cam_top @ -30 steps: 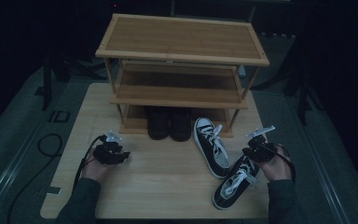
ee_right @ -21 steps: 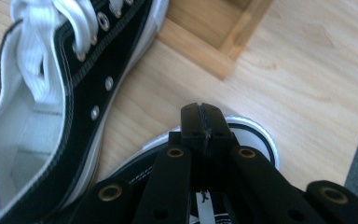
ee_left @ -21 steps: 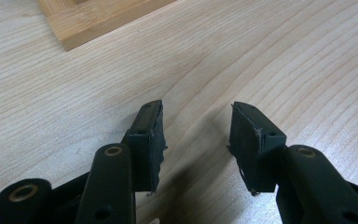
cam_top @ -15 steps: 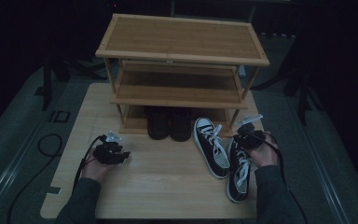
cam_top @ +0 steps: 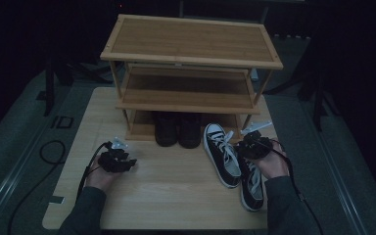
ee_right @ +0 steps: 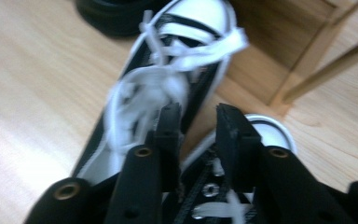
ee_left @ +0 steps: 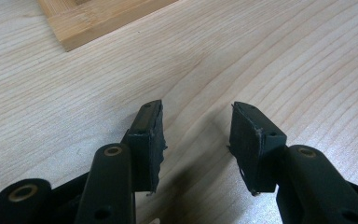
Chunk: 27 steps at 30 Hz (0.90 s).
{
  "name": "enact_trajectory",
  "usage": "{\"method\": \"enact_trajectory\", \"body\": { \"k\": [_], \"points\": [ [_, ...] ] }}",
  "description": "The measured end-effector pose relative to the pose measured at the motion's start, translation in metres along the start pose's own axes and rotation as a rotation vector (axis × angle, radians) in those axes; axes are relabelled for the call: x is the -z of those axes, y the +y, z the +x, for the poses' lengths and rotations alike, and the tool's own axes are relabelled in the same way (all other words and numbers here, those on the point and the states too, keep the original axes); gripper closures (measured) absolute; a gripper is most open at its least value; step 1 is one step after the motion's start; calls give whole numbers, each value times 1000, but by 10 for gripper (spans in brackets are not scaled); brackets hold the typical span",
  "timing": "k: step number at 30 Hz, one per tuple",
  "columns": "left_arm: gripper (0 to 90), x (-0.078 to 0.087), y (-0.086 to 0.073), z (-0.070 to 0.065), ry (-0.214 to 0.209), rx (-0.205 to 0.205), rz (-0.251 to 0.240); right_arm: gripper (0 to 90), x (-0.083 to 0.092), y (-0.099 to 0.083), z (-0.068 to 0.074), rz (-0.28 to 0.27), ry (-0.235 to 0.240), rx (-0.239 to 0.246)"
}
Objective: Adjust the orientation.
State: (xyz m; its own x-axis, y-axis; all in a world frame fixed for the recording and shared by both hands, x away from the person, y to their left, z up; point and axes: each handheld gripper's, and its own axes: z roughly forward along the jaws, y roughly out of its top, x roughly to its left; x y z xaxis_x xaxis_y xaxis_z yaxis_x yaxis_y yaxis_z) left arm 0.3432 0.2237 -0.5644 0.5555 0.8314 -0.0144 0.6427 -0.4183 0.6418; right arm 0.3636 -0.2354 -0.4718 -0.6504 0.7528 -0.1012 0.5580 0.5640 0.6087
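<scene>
Two black-and-white sneakers lie side by side at the table's right, toes toward the wooden shoe rack [cam_top: 191,100]. The left sneaker [cam_top: 221,154] [ee_right: 168,70] is clear of my hands. My right gripper [cam_top: 249,146] [ee_right: 198,116] hovers over the laces of the right sneaker [cam_top: 252,183] [ee_right: 270,133]. Its jaws have just been opening and stand slightly apart, with no pad pressing on the shoe. At the left, my left gripper [cam_top: 123,161] [ee_left: 196,112] rests open over bare wood, nothing between its fingers.
A pair of dark boots [cam_top: 177,129] stands under the rack's lowest shelf. The rack's base corner [ee_left: 88,23] lies just ahead of the left gripper. Black cables trail from both grippers off the table [cam_top: 166,196]. Dark floor surrounds the table.
The right gripper swung the right sneaker from a slant to lie parallel with the other, then moved toward the rack and its jaws parted off the shoe. The left gripper stayed still.
</scene>
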Motion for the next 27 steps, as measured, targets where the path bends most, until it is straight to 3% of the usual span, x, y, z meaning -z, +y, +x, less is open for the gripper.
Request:
{"method": "enact_trajectory", "body": {
  "k": [6,9,11,14,17,23,27],
  "points": [
    [551,0,0,0,-1,-2,1,606,-10,0,12,27,34,-4],
    [551,0,0,0,0,-5,3,623,-22,1,16,85,-13,8],
    [551,0,0,0,-1,-2,1,669,-28,2,16,103,-18,4],
    [551,0,0,0,-2,-2,0,855,-34,3,18,136,-22,-3],
    [552,0,0,1,-6,1,-2,876,-32,2,18,136,-21,-13],
    [552,0,0,1,-2,-4,1,878,-22,1,18,104,70,-59],
    [552,0,0,1,-5,-1,-1,878,-19,-1,22,113,93,-50]
  ]
}}
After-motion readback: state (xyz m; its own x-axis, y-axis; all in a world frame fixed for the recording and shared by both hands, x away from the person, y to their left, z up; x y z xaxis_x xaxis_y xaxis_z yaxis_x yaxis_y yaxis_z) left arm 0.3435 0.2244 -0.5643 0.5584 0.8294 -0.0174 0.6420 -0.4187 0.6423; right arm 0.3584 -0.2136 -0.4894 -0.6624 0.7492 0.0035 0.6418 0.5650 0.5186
